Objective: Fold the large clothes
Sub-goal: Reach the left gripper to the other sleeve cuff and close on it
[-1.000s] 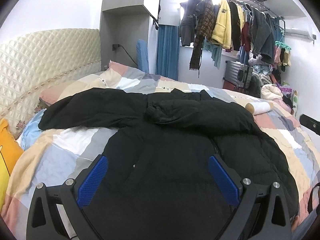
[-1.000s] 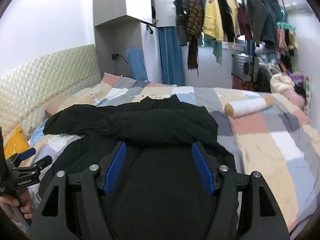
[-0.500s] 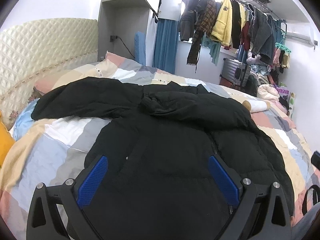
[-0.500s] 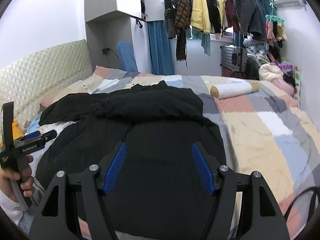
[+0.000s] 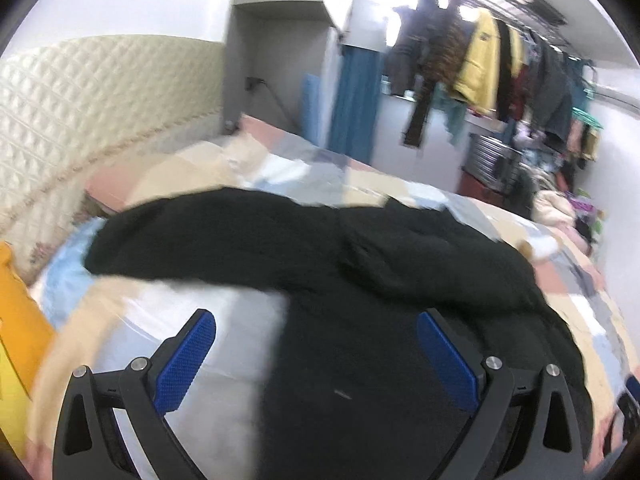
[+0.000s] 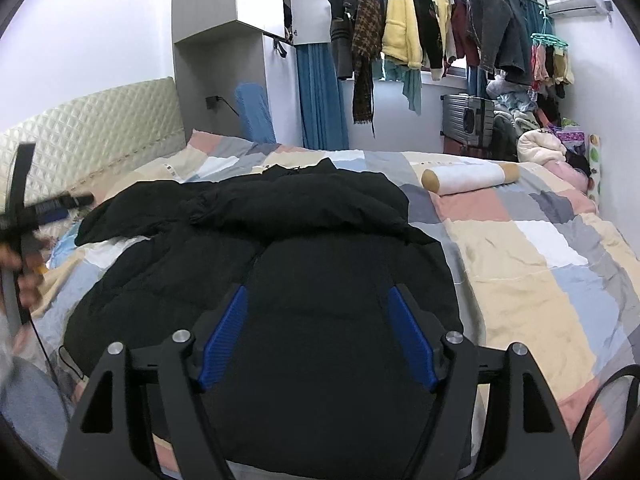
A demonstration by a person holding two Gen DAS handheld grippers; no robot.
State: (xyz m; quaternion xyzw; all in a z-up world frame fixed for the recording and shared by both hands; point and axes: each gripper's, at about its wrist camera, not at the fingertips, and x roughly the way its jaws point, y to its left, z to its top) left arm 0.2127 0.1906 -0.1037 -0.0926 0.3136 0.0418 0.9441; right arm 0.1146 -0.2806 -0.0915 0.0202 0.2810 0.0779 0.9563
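A large black padded jacket (image 6: 280,240) lies spread on the bed, front up. One sleeve is folded across its chest and the other sleeve (image 5: 180,236) stretches left toward the headboard. My right gripper (image 6: 318,292) hovers over the jacket's lower body; its jaws are opening and no fabric is pinched between the blue pads. My left gripper (image 5: 316,320) stands open above the jacket's left edge and the bedspread, gripping nothing. In the right wrist view the left gripper (image 6: 40,208) shows blurred at the far left, held by a hand.
A patchwork bedspread (image 6: 540,248) covers the bed, with a quilted headboard (image 6: 92,128) at the left. A white bolster roll (image 6: 468,178) lies beyond the jacket. A rack of hanging clothes (image 6: 420,40) and a suitcase (image 6: 468,120) stand behind. A yellow cushion (image 5: 16,312) sits at the left.
My left gripper has swung left off the jacket's middle to its left edge, and its view is now blurred. The right gripper's jaws stand slightly wider; it has barely shifted.
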